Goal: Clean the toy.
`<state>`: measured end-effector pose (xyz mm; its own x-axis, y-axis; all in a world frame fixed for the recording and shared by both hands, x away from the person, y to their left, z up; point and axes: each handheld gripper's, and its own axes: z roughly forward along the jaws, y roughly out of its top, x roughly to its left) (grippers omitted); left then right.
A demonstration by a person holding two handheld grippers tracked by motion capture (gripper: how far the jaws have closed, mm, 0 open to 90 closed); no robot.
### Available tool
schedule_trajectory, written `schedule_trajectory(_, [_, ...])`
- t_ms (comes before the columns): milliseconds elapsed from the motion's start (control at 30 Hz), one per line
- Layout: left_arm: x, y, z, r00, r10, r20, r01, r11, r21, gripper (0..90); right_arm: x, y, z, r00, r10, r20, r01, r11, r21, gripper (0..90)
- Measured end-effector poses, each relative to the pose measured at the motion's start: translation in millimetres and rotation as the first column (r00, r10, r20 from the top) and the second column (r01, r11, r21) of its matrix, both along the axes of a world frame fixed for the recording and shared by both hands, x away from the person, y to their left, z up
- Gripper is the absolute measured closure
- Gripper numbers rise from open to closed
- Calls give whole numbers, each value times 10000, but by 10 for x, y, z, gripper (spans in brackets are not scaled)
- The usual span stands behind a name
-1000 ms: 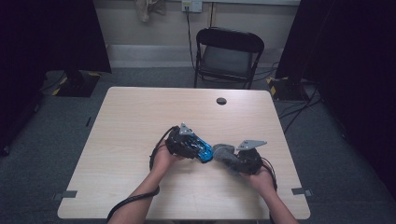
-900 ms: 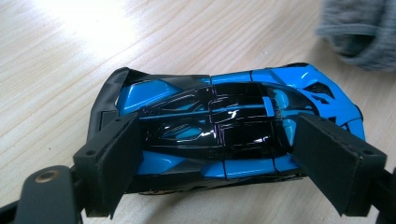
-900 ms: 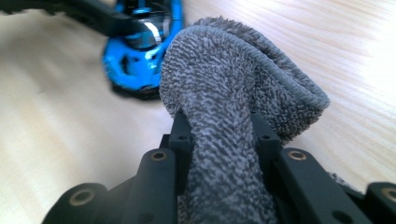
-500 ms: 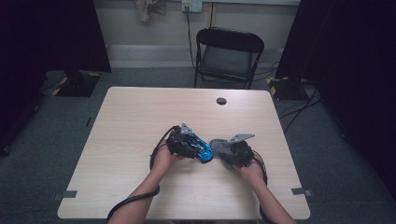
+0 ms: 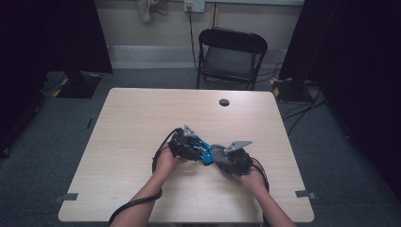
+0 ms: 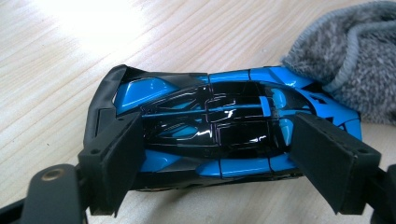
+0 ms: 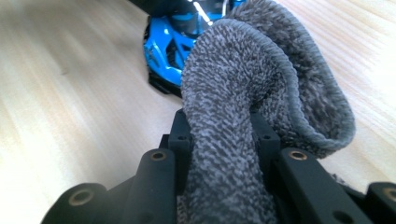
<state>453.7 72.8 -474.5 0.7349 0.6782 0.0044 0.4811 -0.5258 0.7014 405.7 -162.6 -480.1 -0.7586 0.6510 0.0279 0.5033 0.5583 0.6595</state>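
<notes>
- The blue and black toy car (image 6: 224,128) sits on the pale wooden table (image 5: 137,123), at the near middle, roughly level with the person's hands.
- The left tongs (image 5: 191,145) grasp the car: in the left gripper view one black pad (image 6: 116,161) presses its tail end and the other its nose end, so the car lies lengthwise between them.
- The right tongs (image 7: 224,135) are clenched on a grey terry cloth (image 7: 261,88); a fold of it runs up between the jaws and balloons out beyond them.
- The bunched cloth meets the car's front end. In the left gripper view it lies against the blue nose at the far right; from above the contact looks right, though it is too small there to be sure.
- The two tongs stand just beside each other, left one to the left of the car, right one to its right, cables trailing back toward the near edge.
- A small dark round mark (image 5: 224,102) lies on the far side of the table, and a black folding chair (image 5: 231,56) stands beyond it.
</notes>
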Motion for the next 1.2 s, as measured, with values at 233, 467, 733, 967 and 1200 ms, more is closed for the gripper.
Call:
schedule_trajectory(233, [-1,-9,1,10000,29,-5,-29,10000,-15,190,-68,18,8,9996,199,-205,-197,9998,104,690])
schedule_trajectory(467, [-12,-24,8,9999,147,-56,-147,9999,28,192,-153,72,7,9986,445,-295,-440,9988,193,691])
schedule_trajectory(733, [-20,-29,7,9999,165,-12,-165,9999,19,198,-217,183,11,9940,970,-504,-955,9949,313,691])
schedule_trajectory(967, [-22,-25,9,9998,171,43,-171,9998,77,200,-241,267,5,9902,1253,-614,-1224,9913,486,691])
schedule_trajectory(1200, [-23,-24,7,9998,187,65,-188,9998,58,201,-232,165,41,9879,1324,-812,-1265,9892,734,690])
